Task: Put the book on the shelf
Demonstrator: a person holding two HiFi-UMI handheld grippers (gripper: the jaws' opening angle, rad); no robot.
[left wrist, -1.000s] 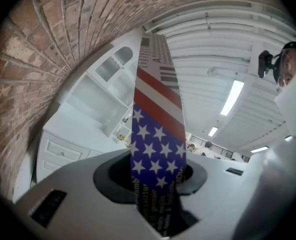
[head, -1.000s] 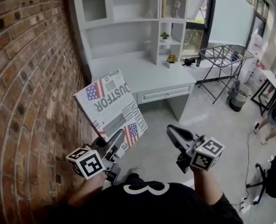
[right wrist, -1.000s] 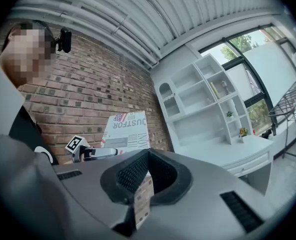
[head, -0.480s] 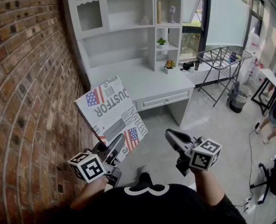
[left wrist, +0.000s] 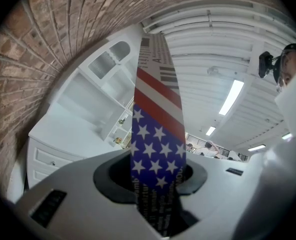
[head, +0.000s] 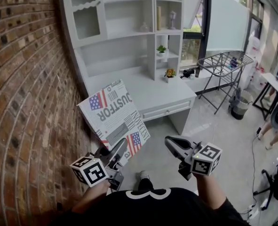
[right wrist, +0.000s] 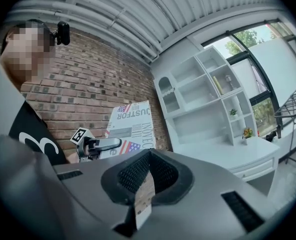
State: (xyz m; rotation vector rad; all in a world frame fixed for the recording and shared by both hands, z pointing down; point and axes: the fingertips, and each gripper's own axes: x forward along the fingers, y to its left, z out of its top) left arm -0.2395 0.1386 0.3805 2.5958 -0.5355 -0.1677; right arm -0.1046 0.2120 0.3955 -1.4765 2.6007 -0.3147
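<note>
While left tongs (head: 120,146) clench the book (head: 114,113) by its lower edge, it hangs tilted in the air, well short of the shelf (head: 129,32), facing its left half. Right tongs (head: 170,143) clenched, empty, also short of the shelf.

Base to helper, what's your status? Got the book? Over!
Left gripper shut on the book, book held up beside the brick wall. Right gripper shut, empty. Shelf ahead above the desk, nothing seen blocking it. Over.
</note>
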